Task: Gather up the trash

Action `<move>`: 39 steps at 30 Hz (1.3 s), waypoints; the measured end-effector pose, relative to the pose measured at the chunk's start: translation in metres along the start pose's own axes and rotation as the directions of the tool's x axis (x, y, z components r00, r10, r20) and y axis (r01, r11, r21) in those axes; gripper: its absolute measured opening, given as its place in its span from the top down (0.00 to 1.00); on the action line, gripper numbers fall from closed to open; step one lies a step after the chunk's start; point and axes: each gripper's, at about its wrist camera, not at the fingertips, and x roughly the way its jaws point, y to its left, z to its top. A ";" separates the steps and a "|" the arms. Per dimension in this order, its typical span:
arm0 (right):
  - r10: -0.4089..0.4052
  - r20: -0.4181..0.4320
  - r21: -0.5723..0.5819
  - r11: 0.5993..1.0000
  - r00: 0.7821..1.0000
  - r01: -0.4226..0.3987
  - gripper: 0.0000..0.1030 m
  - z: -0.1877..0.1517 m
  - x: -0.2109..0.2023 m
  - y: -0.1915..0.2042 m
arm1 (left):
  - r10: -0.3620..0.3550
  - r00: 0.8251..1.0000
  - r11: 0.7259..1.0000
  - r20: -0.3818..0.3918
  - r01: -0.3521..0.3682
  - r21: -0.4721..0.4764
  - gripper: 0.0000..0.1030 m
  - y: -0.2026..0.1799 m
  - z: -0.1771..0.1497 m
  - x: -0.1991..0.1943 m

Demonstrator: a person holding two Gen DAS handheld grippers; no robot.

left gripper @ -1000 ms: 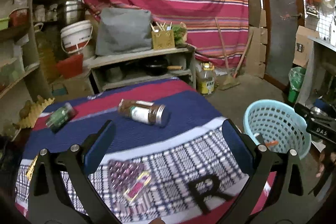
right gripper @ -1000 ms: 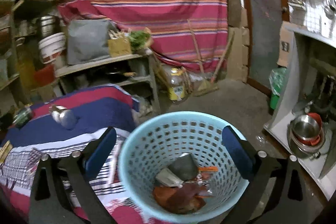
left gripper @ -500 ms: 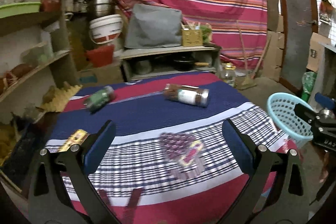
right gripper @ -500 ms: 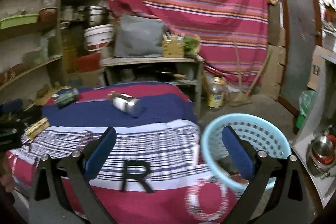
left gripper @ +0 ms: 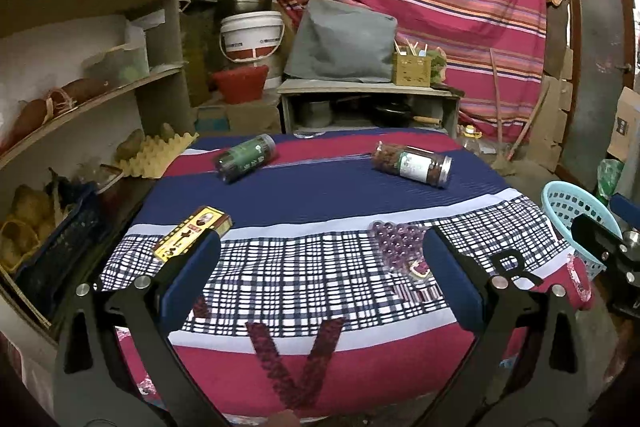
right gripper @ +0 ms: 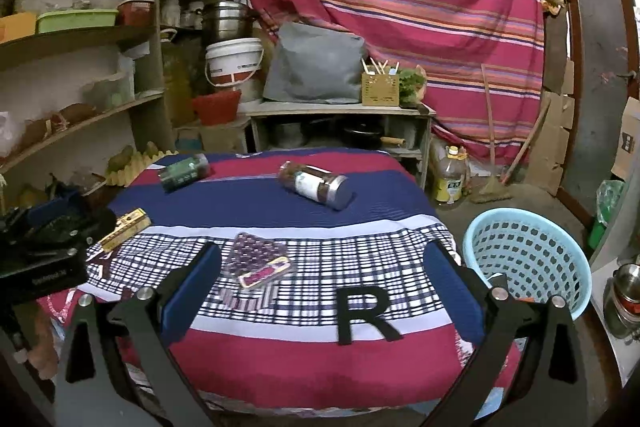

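Your left gripper point(left gripper: 320, 275) has its blue fingers point(left gripper: 192, 275) spread wide and holds nothing. Your right gripper point(right gripper: 320, 283) is spread wide too and is empty.

Both hang over the near edge of the table with the striped and checked cloth point(right gripper: 280, 203). On it lie a clear jar of brown bits with a silver lid point(right gripper: 316, 185), a clear jar of green stuff point(right gripper: 184, 172), a flat yellow box point(left gripper: 193, 235) and a clear pack of purple balls point(right gripper: 260, 259).

The light blue plastic basket with holes point(right gripper: 532, 259) stands on the floor just beside the table, to your right. You cannot see what is in it.
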 end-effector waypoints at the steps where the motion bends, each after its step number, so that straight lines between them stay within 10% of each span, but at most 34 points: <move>1: -0.002 0.002 -0.005 1.000 1.000 0.002 0.04 -0.001 -0.002 0.004 | 0.002 1.000 1.000 0.004 -0.002 0.003 0.05 0.001 -0.002 -0.001; 39: -0.125 -0.009 0.039 0.991 0.992 0.125 0.04 -0.028 0.020 0.039 | 0.055 0.998 0.997 0.019 -0.054 -0.053 0.05 0.024 -0.020 0.014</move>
